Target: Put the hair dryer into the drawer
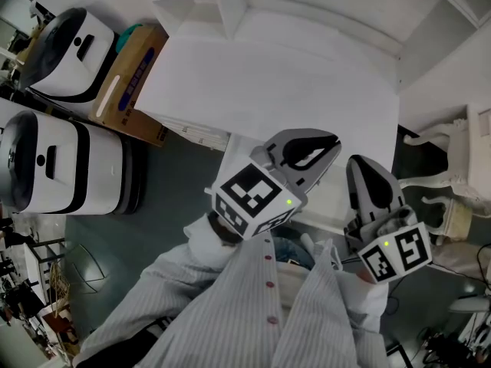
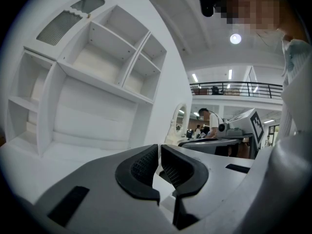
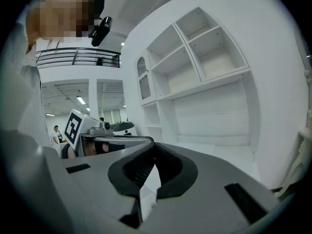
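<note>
Jaws on the left gripper [image 2: 159, 152] were pressed together with nothing between the ribbed pads, and the right gripper [image 3: 154, 150] was closed the same way, also empty. From the head view, the left gripper [image 1: 330, 141] and the right gripper [image 1: 357, 164] were side by side but apart. Both were over the near edge of the white desk [image 1: 268, 83], toward its right corner, and pointed in across the top. The sleeves of a striped shirt [image 1: 253, 305] reached up to them from below.

No view showed the hair dryer, so I could not tell where it was.

White shelves [image 2: 97, 72] rose from the back edge of the desk, and their compartments looked bare; the right gripper view showed the same shelves [image 3: 204, 67]. An oval mirror [image 2: 180, 120] stood past the end of the desk.

On the floor off the left edge sat a cardboard box [image 1: 130, 75], with two white machines [image 1: 65, 167] just beside it. A white chair with curved legs [image 1: 453, 175] stood off the right edge.
</note>
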`<move>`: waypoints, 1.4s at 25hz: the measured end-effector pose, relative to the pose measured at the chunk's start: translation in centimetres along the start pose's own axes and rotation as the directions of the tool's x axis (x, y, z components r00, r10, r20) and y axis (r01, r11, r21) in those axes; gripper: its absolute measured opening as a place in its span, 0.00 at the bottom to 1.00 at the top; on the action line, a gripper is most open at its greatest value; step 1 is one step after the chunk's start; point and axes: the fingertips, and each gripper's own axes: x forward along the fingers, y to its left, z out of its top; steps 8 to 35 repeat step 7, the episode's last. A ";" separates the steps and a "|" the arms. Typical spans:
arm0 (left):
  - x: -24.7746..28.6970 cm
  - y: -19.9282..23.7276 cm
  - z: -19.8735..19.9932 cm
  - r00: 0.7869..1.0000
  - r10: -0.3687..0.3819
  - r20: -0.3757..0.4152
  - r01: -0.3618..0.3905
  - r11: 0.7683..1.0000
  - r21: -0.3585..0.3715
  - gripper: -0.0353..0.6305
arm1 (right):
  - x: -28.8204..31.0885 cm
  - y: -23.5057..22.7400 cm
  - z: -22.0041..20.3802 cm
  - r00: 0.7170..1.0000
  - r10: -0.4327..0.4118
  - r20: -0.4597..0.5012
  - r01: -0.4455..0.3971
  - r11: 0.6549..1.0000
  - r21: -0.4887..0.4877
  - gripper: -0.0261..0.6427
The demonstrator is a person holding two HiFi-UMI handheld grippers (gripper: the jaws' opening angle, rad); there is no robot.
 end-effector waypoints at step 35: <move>0.7 -0.1 0.9 0.998 -0.066 -0.023 0.067 0.996 0.052 0.09 | 0.4 0.0 0.8 1.000 0.008 0.002 -0.008 1.000 -0.013 0.06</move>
